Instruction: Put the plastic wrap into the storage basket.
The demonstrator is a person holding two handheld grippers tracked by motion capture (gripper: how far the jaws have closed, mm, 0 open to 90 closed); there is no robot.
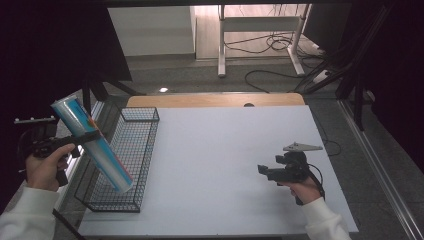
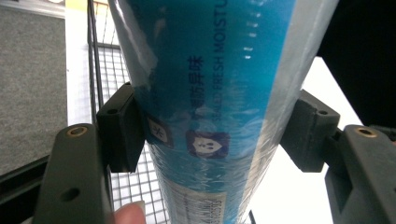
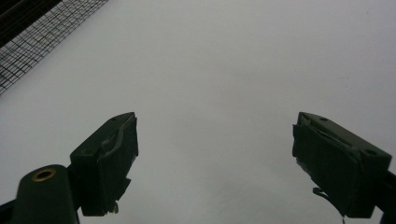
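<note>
**Blue roll held over the wire basket**

Gripping a long blue roll [image 1: 92, 144] at the left of the high view, the left gripper [image 1: 86, 137] has its jaws closed against the roll's two sides; the roll slants from upper left down to lower right, its lower end over the black wire basket [image 1: 143, 114]; in the left gripper view the clear-wrapped roll [image 2: 215, 93] reads "FRESH MOIST…", cut off at the top edge, beside Chinese characters, two small square icons and a white label with tiny print too small to read; a fingertip [image 2: 128, 214] shows at the bottom edge.

The right gripper [image 1: 262, 169] sits at the lower right of the high view, jaws spread wide with nothing between them; it hovers over the white table [image 1: 230, 150]; beyond the table's wooden far edge lie grey floor, a white desk frame [image 1: 260, 25] and loose cables [image 1: 280, 45] at the top of the frame.
</note>
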